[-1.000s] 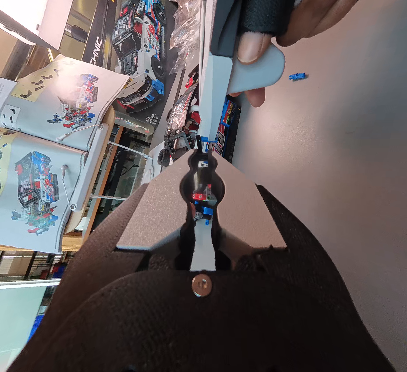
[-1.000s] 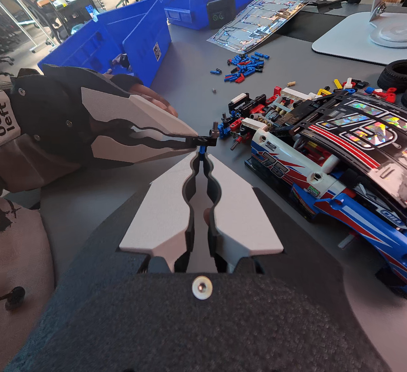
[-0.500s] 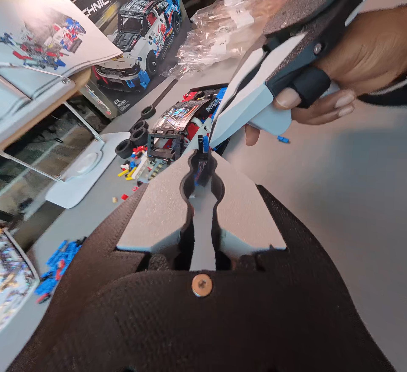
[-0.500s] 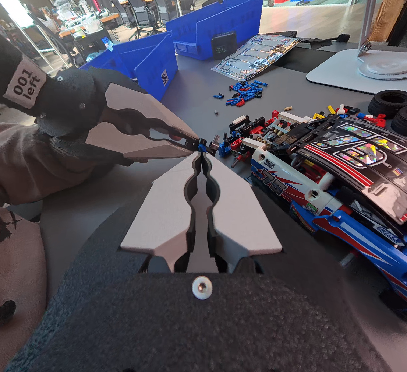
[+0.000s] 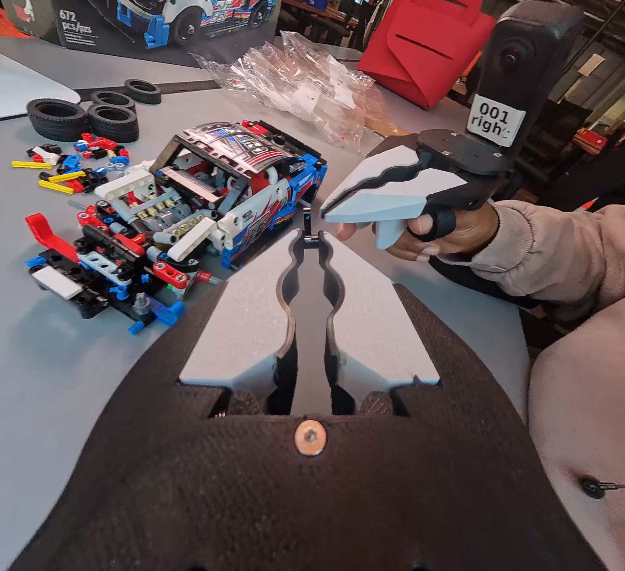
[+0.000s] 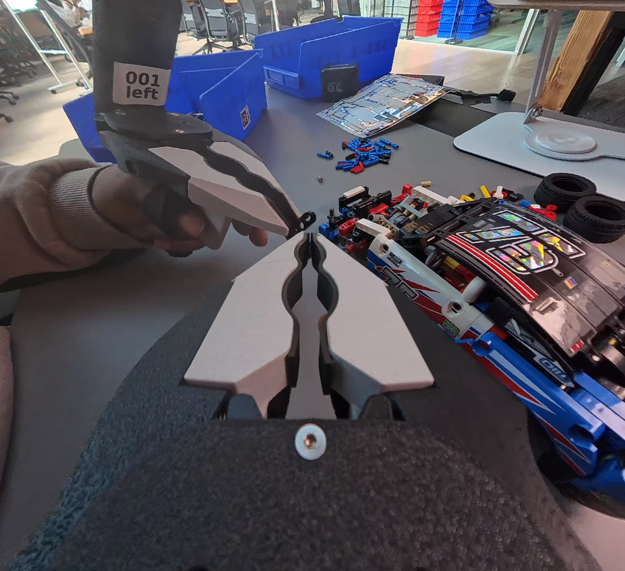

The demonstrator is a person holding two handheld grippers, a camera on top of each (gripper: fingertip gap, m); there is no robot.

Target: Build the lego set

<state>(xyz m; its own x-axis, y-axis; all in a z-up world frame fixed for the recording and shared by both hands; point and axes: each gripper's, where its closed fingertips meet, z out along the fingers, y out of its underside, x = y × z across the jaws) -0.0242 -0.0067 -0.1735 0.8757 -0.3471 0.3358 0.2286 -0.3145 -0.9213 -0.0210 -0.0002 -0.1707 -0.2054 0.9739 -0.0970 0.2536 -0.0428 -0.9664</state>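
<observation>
Left gripper [image 5: 310, 239] pinches a small black connector piece [image 5: 307, 224]; right gripper [image 6: 311, 236], a moment ago pressing a blue pin into it, has backed off, clenched and empty, suggesting the pin seated; beyond, the lego car [image 5: 233, 179] waits on the table [image 5: 50, 368]

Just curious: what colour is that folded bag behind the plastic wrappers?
Red. The folded bag shows best in the left wrist view.
</observation>
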